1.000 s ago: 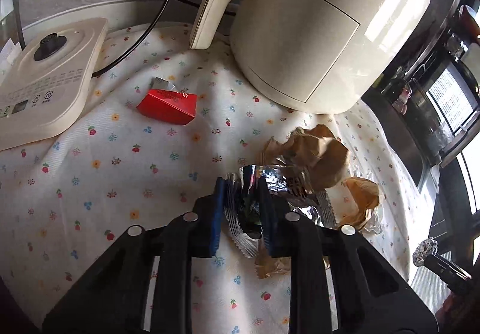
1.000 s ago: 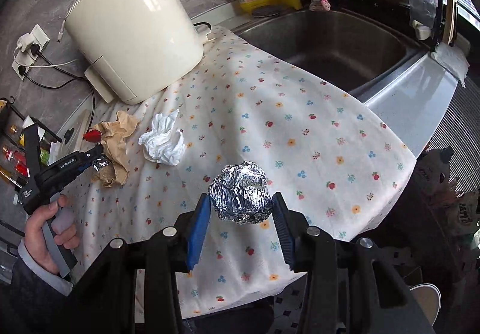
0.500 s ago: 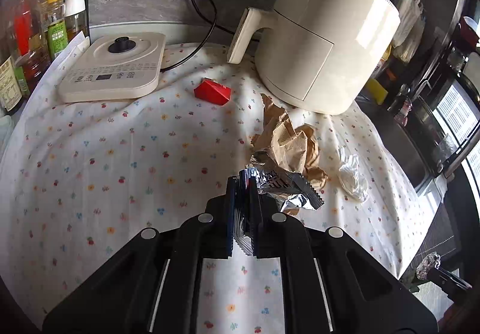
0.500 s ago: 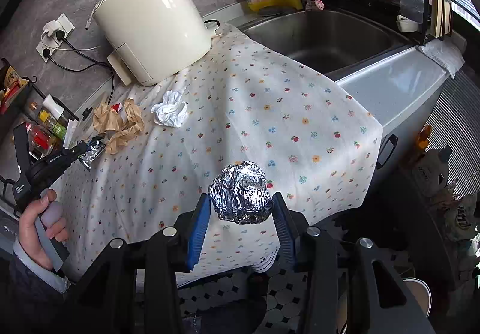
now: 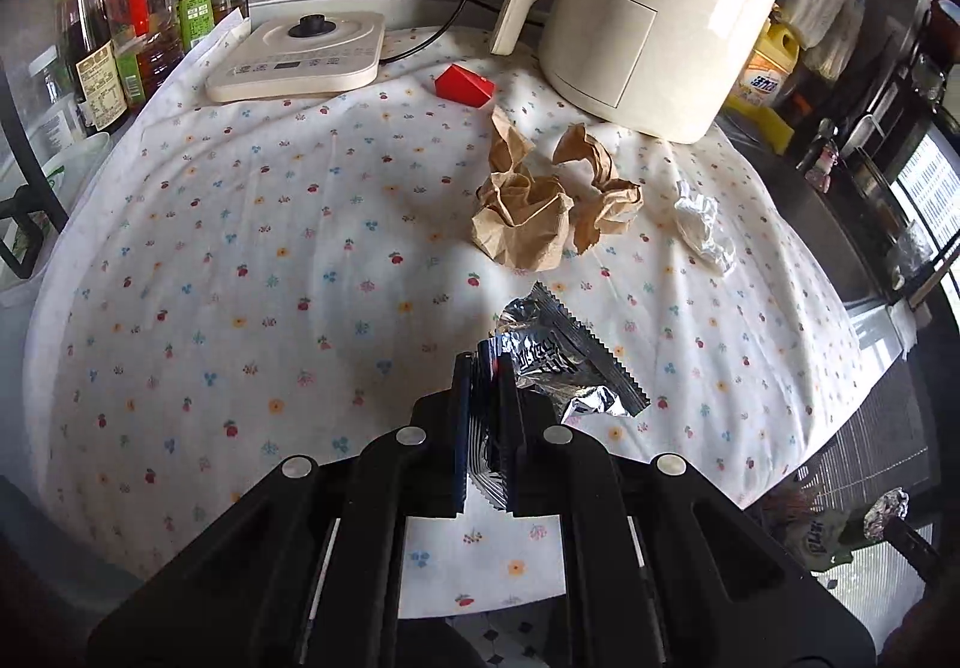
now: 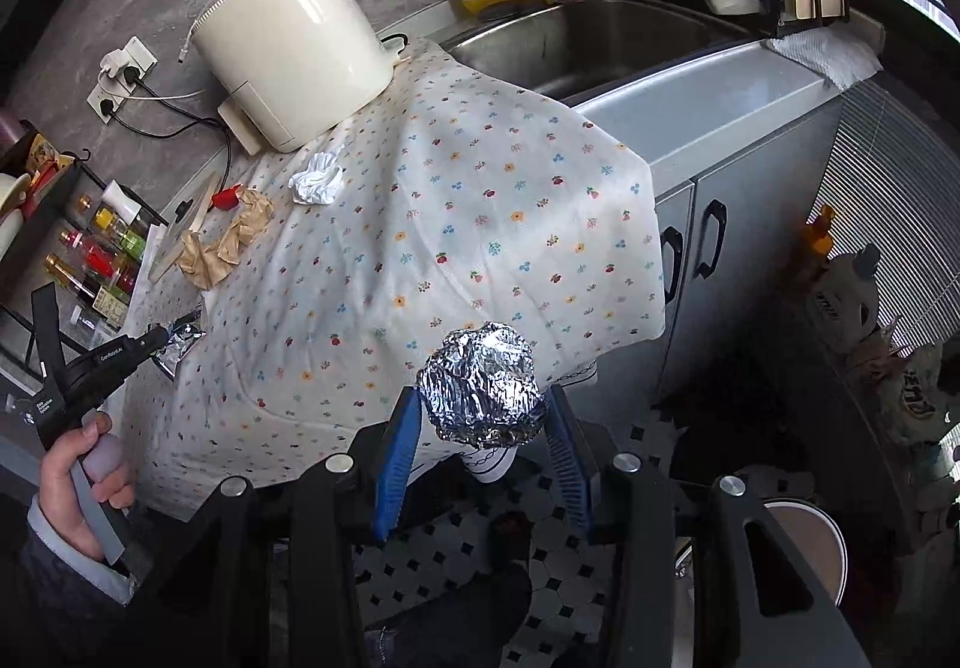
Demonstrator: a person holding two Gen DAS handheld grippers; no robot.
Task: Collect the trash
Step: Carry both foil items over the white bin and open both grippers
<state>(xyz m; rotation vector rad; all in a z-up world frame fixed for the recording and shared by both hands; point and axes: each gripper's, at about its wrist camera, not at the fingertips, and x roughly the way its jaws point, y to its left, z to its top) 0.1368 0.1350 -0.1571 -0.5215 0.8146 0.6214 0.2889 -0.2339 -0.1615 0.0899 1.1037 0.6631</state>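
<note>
Bench (image 5: pixel 180 248), floral cloth: broad bare stretch across left and centre of the left wrist view; cloth edge falls away at lower right. Left gripper (image 5: pixel 486 386), lower centre: fingers nearly closed, pinching a silver snack wrapper (image 5: pixel 558 356), crinkled, serrated edge, lifted off the cloth. Crumpled brown paper (image 5: pixel 528 218) and white tissue (image 5: pixel 699 227) lie above, right of centre. Right gripper (image 6: pixel 480 422), beyond the bench edge over tiled floor (image 6: pixel 456 548): fingers clamp a crumpled foil ball (image 6: pixel 480 386).
</note>
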